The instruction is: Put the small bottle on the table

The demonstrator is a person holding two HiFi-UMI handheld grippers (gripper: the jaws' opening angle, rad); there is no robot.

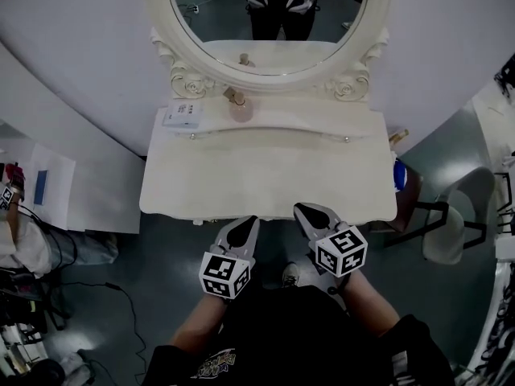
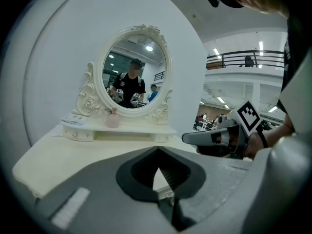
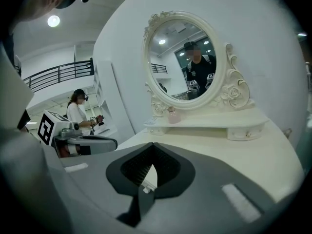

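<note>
While the small bottle (image 1: 240, 107) stands on the shelf (image 1: 306, 116) below the mirror (image 1: 273, 22), the left gripper (image 1: 251, 219) and right gripper (image 1: 299, 209) hover beside the table (image 1: 265, 175), each with jaws together, empty.

Mirror (image 1: 273, 51) top cut by frame edge. White box (image 1: 183, 114) print too small. Blue item (image 1: 397, 175) half behind table (image 1: 265, 179).

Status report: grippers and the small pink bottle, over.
Both shut, empty: left gripper, right gripper, at near edge of the cream dressing table. The small pink round bottle upright on raised shelf under oval mirror, untouched. Nothing in the way.
</note>
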